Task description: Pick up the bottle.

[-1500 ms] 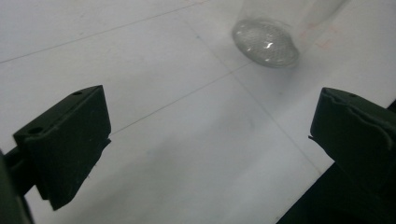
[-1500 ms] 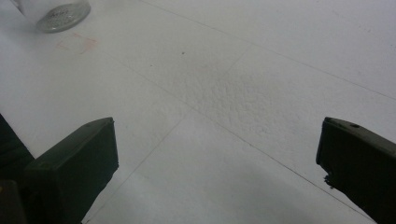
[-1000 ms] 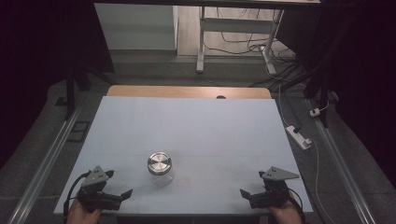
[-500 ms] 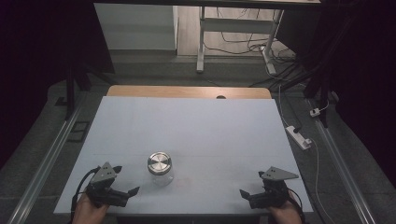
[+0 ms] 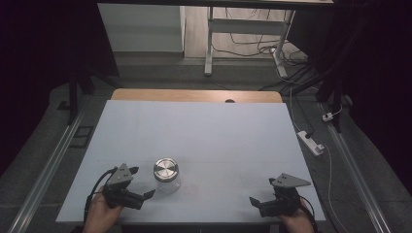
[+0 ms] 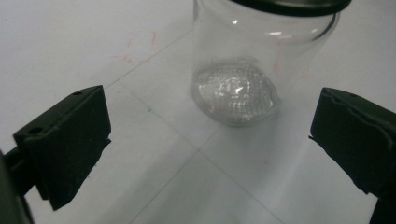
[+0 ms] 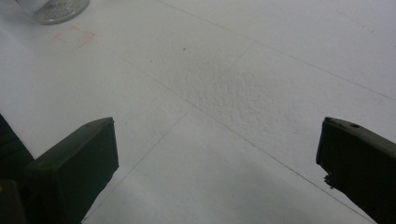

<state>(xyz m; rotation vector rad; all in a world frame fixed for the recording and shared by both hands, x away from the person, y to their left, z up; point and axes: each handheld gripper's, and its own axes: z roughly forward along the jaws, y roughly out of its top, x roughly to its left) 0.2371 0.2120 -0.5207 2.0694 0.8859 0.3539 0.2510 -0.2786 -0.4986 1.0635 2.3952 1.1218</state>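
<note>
1. The left gripper (image 5: 145, 195) has its jaws wide apart and holds nothing. It sits just beside the glass jar (image 5: 166, 175), at its left side, not touching it.
2. Risk: if a jaw bumps the smooth glass wall before closing, the jar may slide or tip on the worktop (image 5: 204, 141).
3. If the grip is too high, it could catch the metal lid (image 5: 165, 169) and slip.
4. The jar stands upright, lid on, near the front edge; it looks empty, its textured bottom (image 6: 236, 93) is bare.
5. The right gripper (image 5: 256, 203) is also wide apart and empty, well apart from the jar.
</note>
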